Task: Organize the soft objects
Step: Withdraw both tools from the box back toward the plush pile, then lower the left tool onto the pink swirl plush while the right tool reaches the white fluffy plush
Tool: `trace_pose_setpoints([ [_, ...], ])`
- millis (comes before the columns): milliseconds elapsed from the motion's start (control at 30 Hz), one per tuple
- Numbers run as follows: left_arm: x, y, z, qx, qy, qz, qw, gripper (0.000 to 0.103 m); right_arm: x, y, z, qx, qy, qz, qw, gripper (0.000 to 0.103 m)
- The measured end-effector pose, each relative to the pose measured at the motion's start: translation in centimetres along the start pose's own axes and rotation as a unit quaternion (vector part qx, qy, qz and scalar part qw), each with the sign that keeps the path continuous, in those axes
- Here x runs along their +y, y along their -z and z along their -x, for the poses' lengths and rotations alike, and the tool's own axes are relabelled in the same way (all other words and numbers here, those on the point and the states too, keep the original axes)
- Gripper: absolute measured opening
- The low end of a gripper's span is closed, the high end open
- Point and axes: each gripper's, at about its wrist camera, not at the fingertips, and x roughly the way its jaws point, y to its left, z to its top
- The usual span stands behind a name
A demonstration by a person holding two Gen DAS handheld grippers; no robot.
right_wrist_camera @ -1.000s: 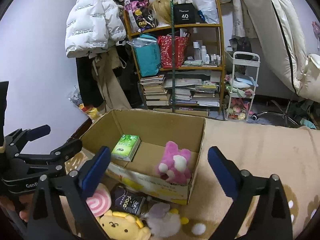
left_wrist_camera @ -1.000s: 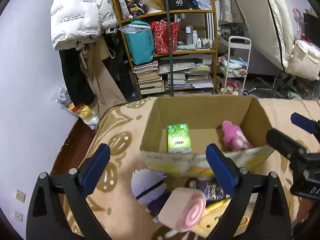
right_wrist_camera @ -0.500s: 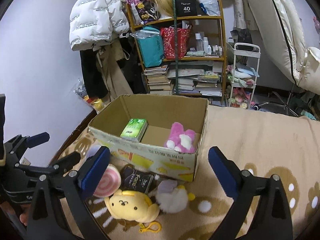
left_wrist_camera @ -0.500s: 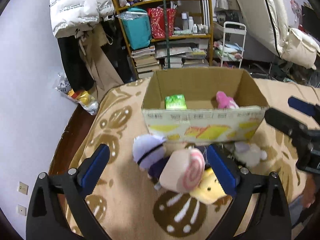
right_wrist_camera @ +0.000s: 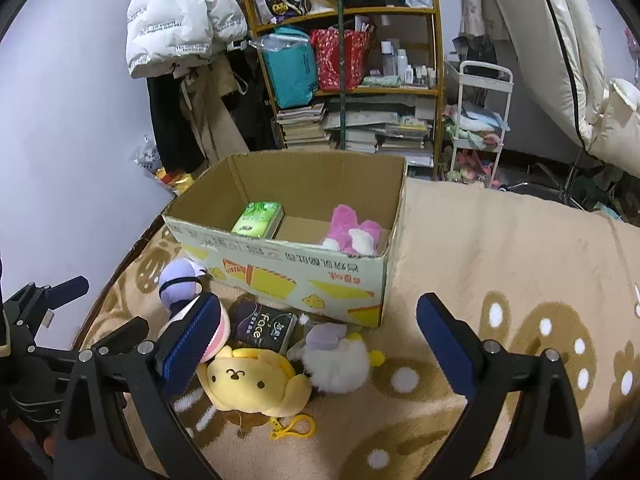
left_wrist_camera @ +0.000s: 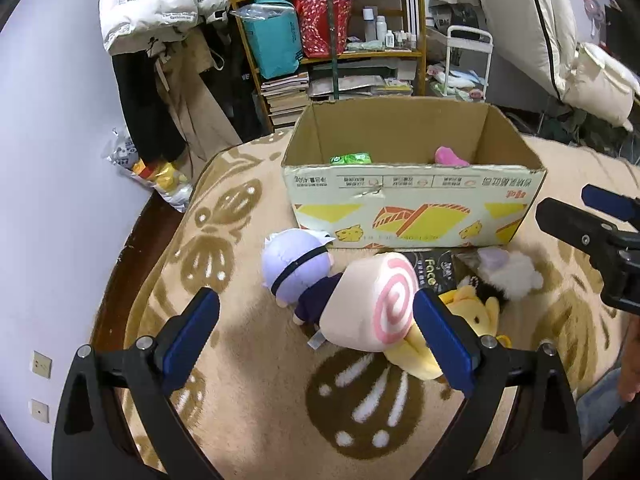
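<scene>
A cardboard box [left_wrist_camera: 412,196] [right_wrist_camera: 280,264] stands on the patterned blanket with a green tissue pack [right_wrist_camera: 258,219] and a pink plush [right_wrist_camera: 352,232] inside. In front of it lie a pink swirl roll plush [left_wrist_camera: 372,304], a lilac-haired doll [left_wrist_camera: 296,266] [right_wrist_camera: 180,280], a yellow dog plush [right_wrist_camera: 252,380], a white fluffy plush [right_wrist_camera: 336,360] and a black "face" pack [right_wrist_camera: 264,326]. My left gripper [left_wrist_camera: 316,338] is open, with the roll plush just beyond its fingertips. My right gripper [right_wrist_camera: 318,342] hangs open above the yellow and white plushes, holding nothing.
Beyond the box stand a cluttered bookshelf [right_wrist_camera: 348,80], hanging coats [right_wrist_camera: 180,20] and a white trolley [right_wrist_camera: 480,120]. The blanket's left edge [left_wrist_camera: 120,248] drops to dark floor by the wall. Bare blanket [right_wrist_camera: 520,260] stretches right of the box.
Both grippers have drawn back and lower from the box, so the toys in front of it now show fully. Both stay open; no object has moved.
</scene>
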Motion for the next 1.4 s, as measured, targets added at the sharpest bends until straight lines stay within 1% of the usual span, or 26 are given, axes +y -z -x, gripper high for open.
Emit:
trace_pose_setpoints([
  [133,0.3,-0.1,-0.6,0.006,0.014,0.001,0.9999,0.096,0.2,0.2,-0.7,0.004,0.021,0.006,1.0,0.102],
  [233,0.2,-0.2,-1.0,0.009,0.024,0.005,0.9997,0.096,0.4,0.3,-1.6,0.017,0.03,0.01,0.999,0.102],
  [367,-0.4,-0.3,-1.8,0.011,0.029,0.0,0.9995,0.096,0.5,0.3,-2.7,0.031,0.027,0.007,0.999,0.102],
  [467,-0.7,-0.3,-2.4,0.016,0.024,-0.008,0.9995,0.096,0.4,0.4,-3.3,0.043,0.025,0.008,0.999,0.102],
  [767,-1.5,0.2,-4.4,0.047,0.045,-0.012,0.9978,0.096,-0.6,0.7,-5.3,0.075,0.014,-0.019,0.997,0.102],
  [900,-1.9,0.6,-5.4,0.059,0.047,-0.017,0.997,0.096,-0.8,1.1,-6.7,0.101,0.004,-0.034,0.994,0.102],
  [1067,-2.6,0.9,-5.9,0.07,0.055,-0.025,0.9957,0.096,-0.8,1.7,-8.5,0.134,0.019,-0.022,0.991,0.102],
  [1100,-2.7,0.9,-6.0,0.07,0.054,-0.029,0.9957,0.096,-0.8,1.7,-8.7,0.136,0.021,-0.019,0.99,0.102],
  [1233,-3.0,1.0,-6.5,0.082,0.053,-0.032,0.9947,0.088,-0.8,2.2,-9.5,0.15,0.016,-0.021,0.988,0.101],
  [1300,-3.0,1.1,-6.6,0.084,0.049,-0.032,0.9948,0.087,-0.8,2.3,-9.9,0.155,0.023,-0.016,0.988,0.097],
  [1400,-3.0,1.0,-6.7,0.086,0.047,-0.032,0.9947,0.086,-0.8,2.5,-10.4,0.162,0.028,-0.006,0.986,0.097],
])
